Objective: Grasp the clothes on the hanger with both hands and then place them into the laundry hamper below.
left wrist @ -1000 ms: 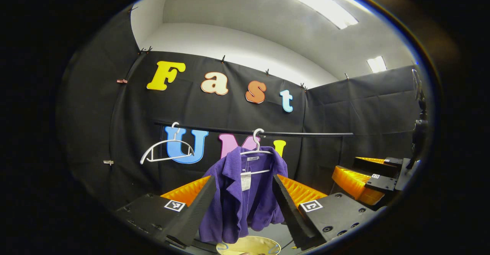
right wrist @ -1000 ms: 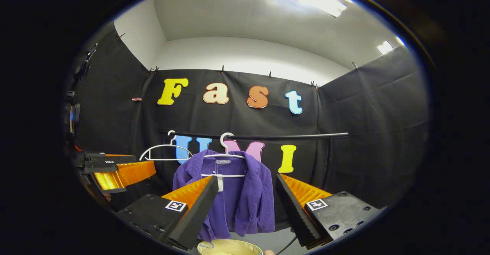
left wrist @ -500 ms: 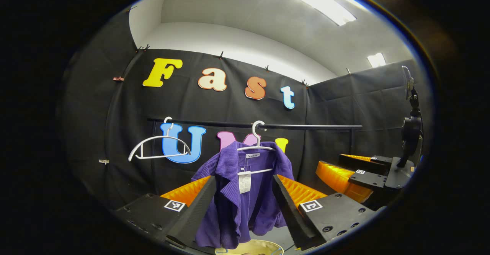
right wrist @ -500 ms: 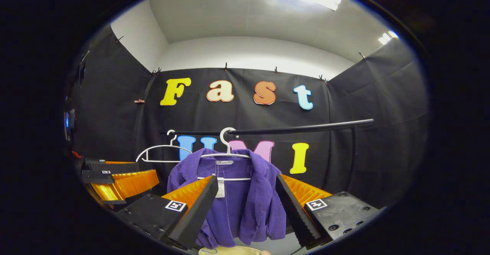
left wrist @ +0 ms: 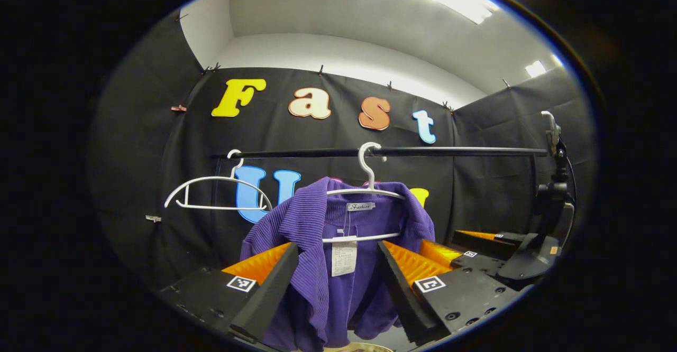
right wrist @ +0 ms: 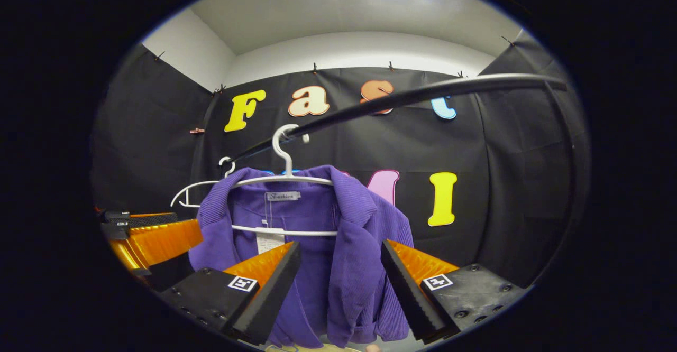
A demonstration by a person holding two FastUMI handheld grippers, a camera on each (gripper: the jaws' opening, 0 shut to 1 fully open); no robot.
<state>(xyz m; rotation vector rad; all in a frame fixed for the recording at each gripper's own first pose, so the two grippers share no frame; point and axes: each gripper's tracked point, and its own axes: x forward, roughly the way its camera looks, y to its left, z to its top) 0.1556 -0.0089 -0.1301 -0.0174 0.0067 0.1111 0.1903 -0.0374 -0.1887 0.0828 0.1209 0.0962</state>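
Left gripper view: my left gripper (left wrist: 338, 283) has its jaws spread wide and holds nothing. The purple jacket (left wrist: 338, 267) hangs between and beyond the two fingers, not touched by either. Taking the black rail (left wrist: 423, 151) as landmark: the jacket sits on a white hanger (left wrist: 365, 191) hooked over the rail near its middle; an empty white hanger (left wrist: 211, 191) hangs from the same rail, further toward its far-left end. My right gripper (left wrist: 492, 246) shows below the rail's right end, beside the jacket's edge.

Right gripper view: my right gripper (right wrist: 341, 283) also has its jaws fully apart, empty. The jacket (right wrist: 338, 267) hangs just below the rail (right wrist: 423, 94), lapel and front panel framed between the fingers, no contact that I can see. My left gripper (right wrist: 148, 235) shows below the rail's left end, level with the jacket's shoulder.

A pale rim at the bottom edge, directly under the jacket, is probably the laundry hamper (right wrist: 317, 348); too little shows to be sure.

Progress, as judged: approach stage. Nothing grasped. Jacket fully on hanger, hanger on rail. Remaining: close both jaws on the fabric, slide the jacket off the hanger, lower it into the hamper, release.
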